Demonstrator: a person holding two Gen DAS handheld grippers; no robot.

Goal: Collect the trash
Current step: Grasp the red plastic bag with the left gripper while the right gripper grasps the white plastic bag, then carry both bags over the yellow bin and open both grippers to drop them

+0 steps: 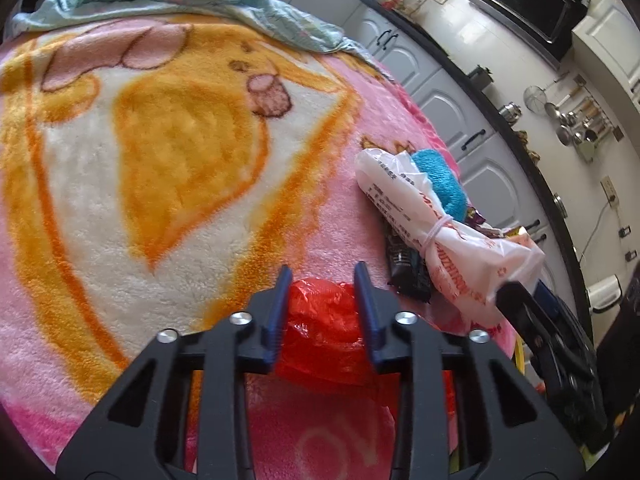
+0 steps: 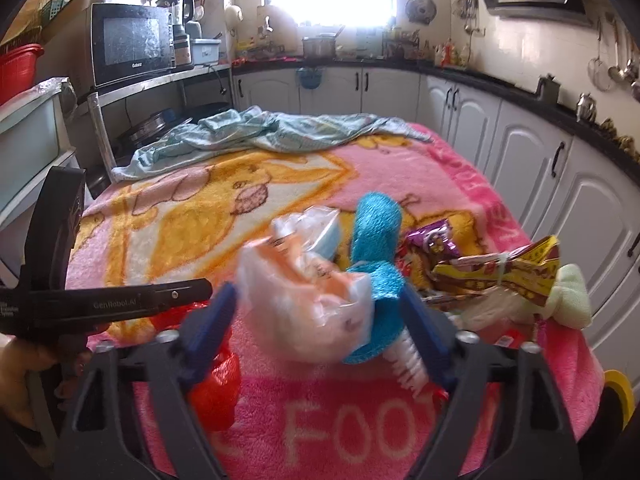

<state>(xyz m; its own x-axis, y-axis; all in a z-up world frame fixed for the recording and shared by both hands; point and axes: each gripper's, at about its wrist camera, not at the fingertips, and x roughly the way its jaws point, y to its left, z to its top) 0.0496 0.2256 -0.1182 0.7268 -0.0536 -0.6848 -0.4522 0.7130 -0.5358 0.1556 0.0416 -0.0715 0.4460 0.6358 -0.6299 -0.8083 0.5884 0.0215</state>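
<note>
Grab step: my left gripper [image 1: 322,304] fingers pinch the red bag [image 1: 320,332] at the blanket's [image 1: 180,140] near edge; right gripper [image 2: 320,320] fingers, half-spread, straddle the white bag [image 2: 304,304] — grip unclear. Next I'd close, lift both.

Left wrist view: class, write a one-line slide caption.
Left gripper closes around a crumpled red plastic bag on the pink fleece blanket.
</note>
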